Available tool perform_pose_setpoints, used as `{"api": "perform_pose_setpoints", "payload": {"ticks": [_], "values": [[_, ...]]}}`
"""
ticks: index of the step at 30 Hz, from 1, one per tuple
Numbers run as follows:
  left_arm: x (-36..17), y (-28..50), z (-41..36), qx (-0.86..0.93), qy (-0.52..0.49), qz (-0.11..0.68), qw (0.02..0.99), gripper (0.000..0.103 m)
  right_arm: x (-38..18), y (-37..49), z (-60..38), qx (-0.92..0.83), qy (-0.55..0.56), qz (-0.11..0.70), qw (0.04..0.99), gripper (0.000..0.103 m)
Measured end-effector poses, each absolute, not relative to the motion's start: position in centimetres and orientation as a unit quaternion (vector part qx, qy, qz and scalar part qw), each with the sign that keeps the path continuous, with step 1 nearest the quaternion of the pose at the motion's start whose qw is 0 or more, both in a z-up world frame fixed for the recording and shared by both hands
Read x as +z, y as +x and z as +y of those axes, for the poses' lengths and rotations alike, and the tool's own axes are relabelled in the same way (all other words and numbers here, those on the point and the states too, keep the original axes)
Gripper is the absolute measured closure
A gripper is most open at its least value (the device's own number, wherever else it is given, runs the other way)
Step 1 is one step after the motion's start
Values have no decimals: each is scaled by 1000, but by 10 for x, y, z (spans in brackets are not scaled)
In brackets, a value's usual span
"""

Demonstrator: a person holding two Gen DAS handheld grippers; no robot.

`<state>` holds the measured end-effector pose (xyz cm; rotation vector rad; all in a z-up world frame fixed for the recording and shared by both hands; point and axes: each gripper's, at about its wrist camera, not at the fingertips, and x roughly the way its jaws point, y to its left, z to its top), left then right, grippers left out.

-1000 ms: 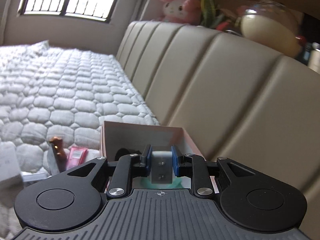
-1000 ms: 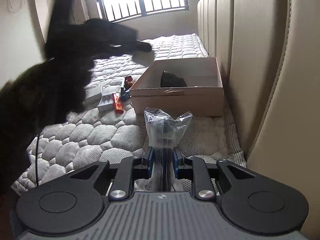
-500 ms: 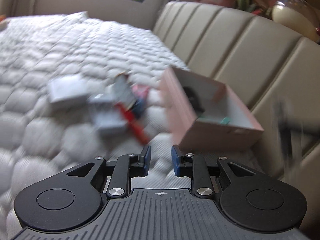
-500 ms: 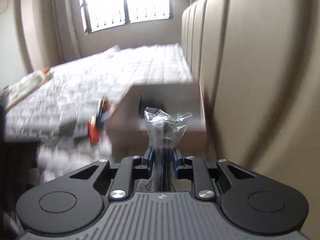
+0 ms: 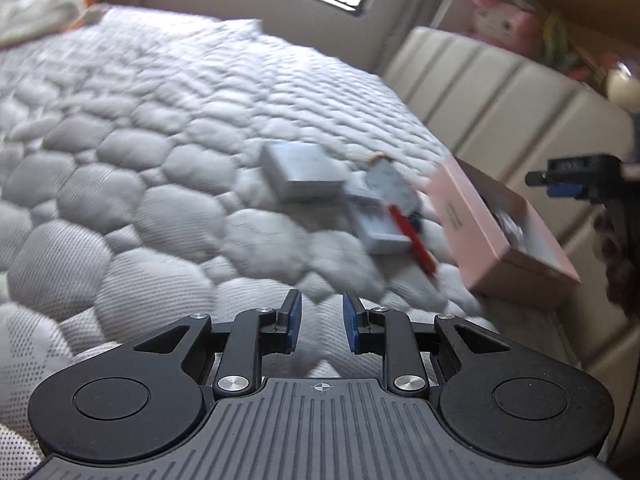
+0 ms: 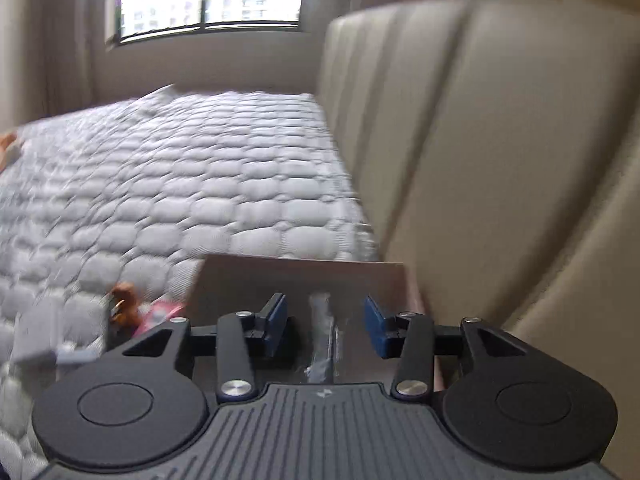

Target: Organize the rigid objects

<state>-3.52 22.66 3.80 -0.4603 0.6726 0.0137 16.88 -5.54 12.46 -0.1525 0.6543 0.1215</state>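
A pink cardboard box [image 5: 504, 240] lies open on the quilted mattress by the headboard. My left gripper [image 5: 319, 320] is open and empty, low over the mattress, well short of the loose items. My right gripper [image 6: 325, 322] is open over the box [image 6: 300, 280], and also shows in the left wrist view [image 5: 576, 180]. A clear plastic packet [image 6: 322, 336] sits between and below the right fingers, inside the box, not gripped. A grey box [image 5: 300, 172], a smaller white box [image 5: 376, 224] and a red stick-shaped item [image 5: 416, 244] lie left of the pink box.
The beige padded headboard [image 6: 480, 140] stands right of the box. A small brown figure [image 6: 124, 304] and a pink item [image 6: 160, 314] lie left of the box. A pink plush toy [image 5: 500, 20] sits on the ledge above. Quilted mattress [image 5: 120, 160] spreads to the left.
My left gripper let go of a grey block over the box, then pulled back left. My right gripper moved to the box and opened, letting go of the plastic packet.
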Motion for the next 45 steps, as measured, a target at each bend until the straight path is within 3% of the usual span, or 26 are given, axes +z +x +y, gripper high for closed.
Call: {"api": "perform_pose_setpoints", "payload": {"ticks": [8,16,20,21,22,23,24,34,45], "values": [[35,-50,246,-5,-250,318,914,78,125,176,51,219,-66,372,900,60],[31,-64,253,-28,-276,310,909,78,62,240,109,167,-117,448,870,50],[25,-64,260,-30,-290,308,905,78,51,238,113,160,-127,467,860,51],[23,-63,261,-29,-294,309,904,78,52,230,111,164,-130,464,861,53],[22,-62,262,-28,-296,309,903,78,55,220,110,170,-137,459,861,69],[21,-62,261,-28,-297,311,902,78,57,209,108,180,-148,456,859,91],[20,-62,260,-29,-298,312,902,78,60,197,107,190,-160,455,855,96],[30,-56,226,-54,-269,329,904,78,114,87,24,243,-102,427,865,97],[54,-1,167,-77,-208,326,919,78,77,15,-107,167,-69,422,888,96]]}}
